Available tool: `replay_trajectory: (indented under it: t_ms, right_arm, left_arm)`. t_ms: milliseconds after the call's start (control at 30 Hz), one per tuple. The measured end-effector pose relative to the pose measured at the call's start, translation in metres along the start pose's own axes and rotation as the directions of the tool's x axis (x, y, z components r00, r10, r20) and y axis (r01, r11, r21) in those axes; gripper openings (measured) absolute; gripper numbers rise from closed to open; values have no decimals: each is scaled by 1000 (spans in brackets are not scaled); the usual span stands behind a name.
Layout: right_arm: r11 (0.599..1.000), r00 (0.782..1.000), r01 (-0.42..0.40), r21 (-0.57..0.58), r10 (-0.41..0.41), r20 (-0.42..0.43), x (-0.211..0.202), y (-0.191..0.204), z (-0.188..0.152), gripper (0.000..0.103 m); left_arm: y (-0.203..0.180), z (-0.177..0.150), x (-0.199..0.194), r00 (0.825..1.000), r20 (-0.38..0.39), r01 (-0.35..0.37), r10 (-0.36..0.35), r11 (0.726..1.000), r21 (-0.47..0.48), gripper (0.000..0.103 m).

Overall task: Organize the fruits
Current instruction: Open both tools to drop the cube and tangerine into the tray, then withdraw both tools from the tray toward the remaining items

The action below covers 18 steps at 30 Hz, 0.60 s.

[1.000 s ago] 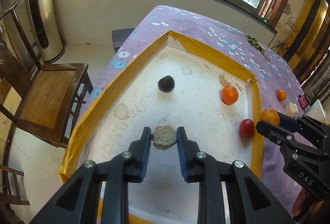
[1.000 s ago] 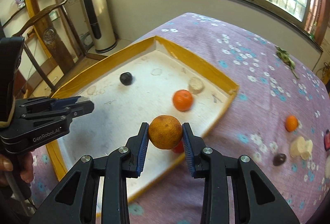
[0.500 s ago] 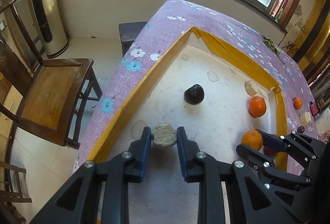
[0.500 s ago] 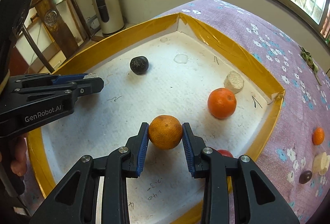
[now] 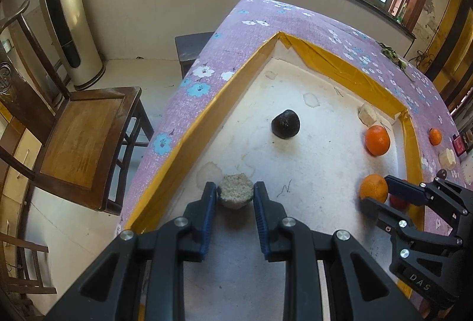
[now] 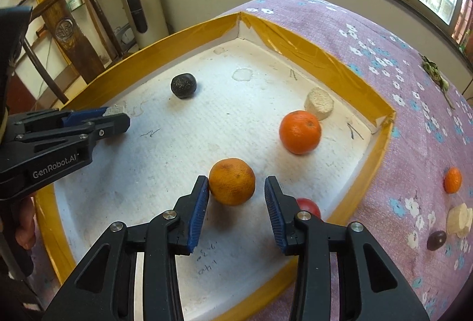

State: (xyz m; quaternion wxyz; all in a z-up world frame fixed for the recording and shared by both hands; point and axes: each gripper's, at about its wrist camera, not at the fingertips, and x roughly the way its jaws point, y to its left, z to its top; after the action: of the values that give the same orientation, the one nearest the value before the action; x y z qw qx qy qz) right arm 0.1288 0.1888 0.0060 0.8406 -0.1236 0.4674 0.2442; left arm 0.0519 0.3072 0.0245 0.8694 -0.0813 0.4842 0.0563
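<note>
A white foam tray with yellow taped walls lies on the purple flowered table. My left gripper is shut on a pale round slice low over the tray's left side; it also shows in the right wrist view. My right gripper is open around a dull orange that rests on the tray floor; its left pad touches the fruit. In the tray also lie a bright orange, a dark round fruit, a pale slice and a red fruit.
On the cloth right of the tray lie a small orange, pale slices and a dark fruit. A wooden chair and a tall cylinder appliance stand left of the table. Green sprigs lie far right.
My right gripper came down into the tray and opened, letting the dull orange rest on the floor. My left gripper moved with the slice toward the tray's left wall.
</note>
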Motion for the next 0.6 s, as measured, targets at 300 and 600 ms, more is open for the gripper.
replay_trajectory:
  t_ms: [300, 600]
  right_arm:
    - [998, 998, -7, 60, 3, 56, -44, -9, -22, 46]
    - [988, 995, 19, 155, -33, 90, -86, -38, -68, 69]
  left_arm:
    - [-7, -19, -19, 999, 28, -36, 36, 999, 1, 42]
    - [-26, -33, -50, 995, 87, -48, 49, 999, -20, 64]
